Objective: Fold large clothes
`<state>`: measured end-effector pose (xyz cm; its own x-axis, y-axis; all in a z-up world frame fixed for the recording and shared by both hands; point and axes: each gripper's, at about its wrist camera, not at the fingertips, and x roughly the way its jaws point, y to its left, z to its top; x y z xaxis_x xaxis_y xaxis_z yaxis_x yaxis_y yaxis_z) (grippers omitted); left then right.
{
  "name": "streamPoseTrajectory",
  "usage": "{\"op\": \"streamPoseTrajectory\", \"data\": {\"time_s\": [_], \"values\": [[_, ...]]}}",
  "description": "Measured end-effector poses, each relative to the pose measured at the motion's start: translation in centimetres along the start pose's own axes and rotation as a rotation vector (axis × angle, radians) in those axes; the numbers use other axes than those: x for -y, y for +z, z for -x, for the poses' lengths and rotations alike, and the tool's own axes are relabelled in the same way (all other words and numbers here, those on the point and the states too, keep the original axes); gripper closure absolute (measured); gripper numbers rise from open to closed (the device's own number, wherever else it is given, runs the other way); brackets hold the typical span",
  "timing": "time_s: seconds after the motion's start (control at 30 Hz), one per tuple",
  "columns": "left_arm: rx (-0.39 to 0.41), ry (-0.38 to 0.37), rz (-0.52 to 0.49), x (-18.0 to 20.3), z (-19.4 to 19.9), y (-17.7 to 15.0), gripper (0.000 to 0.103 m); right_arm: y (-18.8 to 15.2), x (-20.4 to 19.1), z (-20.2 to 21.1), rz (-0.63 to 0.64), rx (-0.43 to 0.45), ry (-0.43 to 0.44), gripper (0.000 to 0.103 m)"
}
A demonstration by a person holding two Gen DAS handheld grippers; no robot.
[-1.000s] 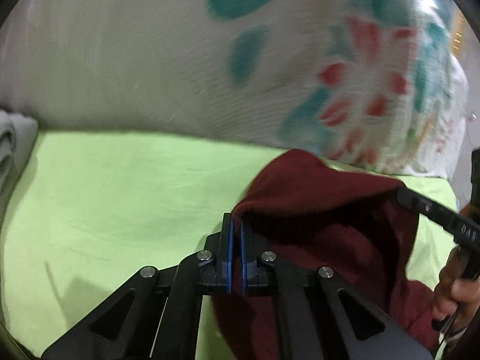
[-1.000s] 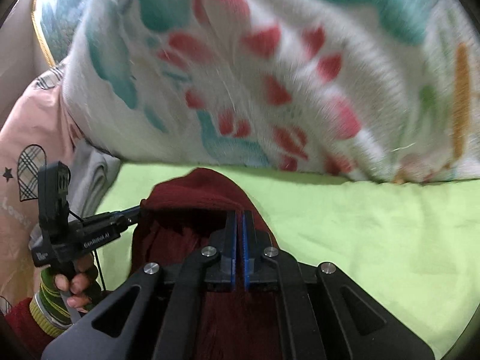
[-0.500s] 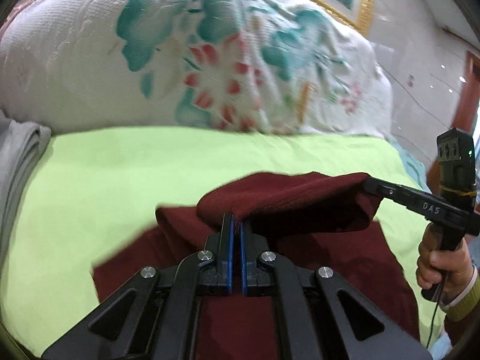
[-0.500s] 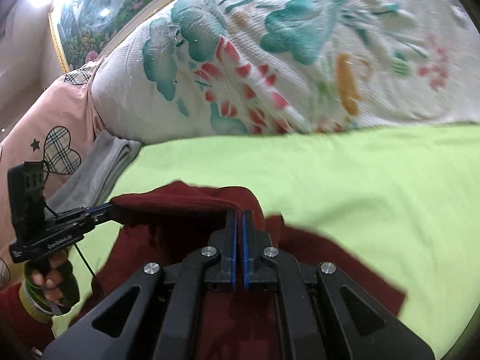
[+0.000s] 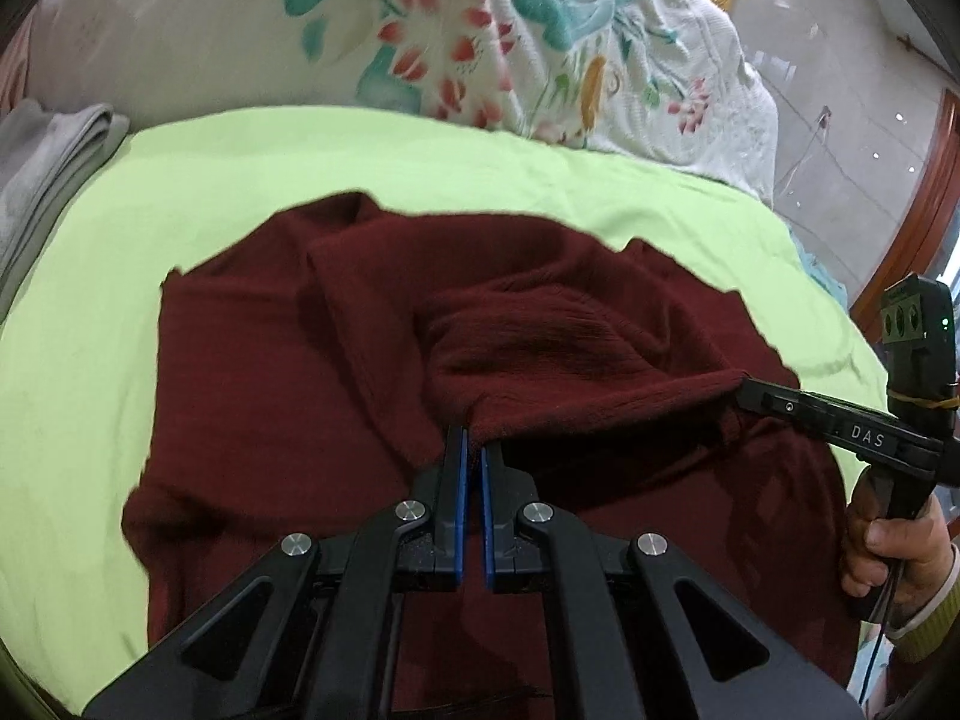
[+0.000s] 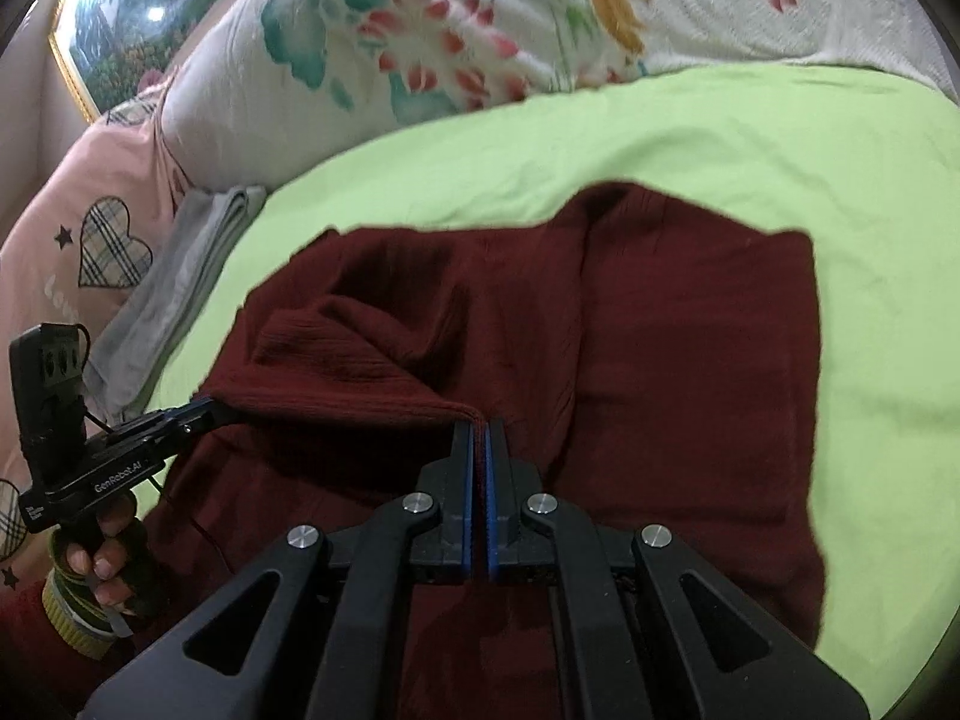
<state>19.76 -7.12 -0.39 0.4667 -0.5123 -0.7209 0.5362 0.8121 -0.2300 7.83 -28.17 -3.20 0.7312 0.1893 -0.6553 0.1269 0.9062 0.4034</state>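
Observation:
A dark red knitted garment [image 5: 288,396] [image 6: 690,348] lies spread on the lime green bed sheet [image 5: 120,228] [image 6: 720,138]. One edge of it is lifted and stretched taut between both grippers above the rest of the cloth. My left gripper [image 5: 471,441] is shut on one corner of that edge; it also shows at the left of the right wrist view [image 6: 207,407]. My right gripper [image 6: 479,427] is shut on the other corner and appears at the right of the left wrist view [image 5: 741,387]. A hand holds each handle.
A large white quilt with a teal and red flower print [image 5: 480,48] [image 6: 480,30] is piled at the far side of the bed. Folded grey cloth [image 5: 42,162] [image 6: 180,276] lies at the left edge. A pink pillow with plaid hearts [image 6: 102,240] sits behind it.
Both grippers have drawn back from the flowered quilt toward the near side of the bed, carrying the held edge over the garment. More of the red cloth now lies flat on the sheet.

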Motion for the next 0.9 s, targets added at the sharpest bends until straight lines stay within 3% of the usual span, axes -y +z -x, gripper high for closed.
{"op": "streamPoseTrajectory", "data": {"time_s": [0.13, 0.17, 0.37, 0.53, 0.67, 0.8, 0.9], "values": [[-0.026, -0.023, 0.005, -0.7, 0.5, -1.1, 0.099, -1.0, -0.2, -0.3, -0.015, -0.043, 0.010, 0.095], [-0.033, -0.033, 0.009, -1.0, 0.8, -1.2, 0.099, -1.2, 0.0, 0.0, -0.037, -0.055, 0.019, 0.089], [-0.008, -0.095, 0.123, -4.0, 3.7, -0.8, 0.071, -1.2, 2.0, 3.6, -0.167, 0.015, 0.085, 0.082], [-0.023, -0.178, 0.266, -6.5, 2.5, 2.4, 0.069, 1.4, 3.4, 3.5, -0.255, 0.041, 0.103, 0.082], [-0.083, -0.156, 0.286, -6.8, 0.0, 4.2, 0.067, 2.9, 2.6, 2.6, -0.250, 0.035, 0.112, 0.082], [-0.123, -0.173, 0.333, -7.4, -1.8, 4.6, 0.067, 3.9, 0.0, 0.8, -0.182, -0.013, 0.163, 0.082], [-0.125, -0.205, 0.326, -7.1, -1.5, 4.2, 0.067, 4.1, -1.0, -2.0, -0.216, -0.092, 0.236, 0.078]]}}
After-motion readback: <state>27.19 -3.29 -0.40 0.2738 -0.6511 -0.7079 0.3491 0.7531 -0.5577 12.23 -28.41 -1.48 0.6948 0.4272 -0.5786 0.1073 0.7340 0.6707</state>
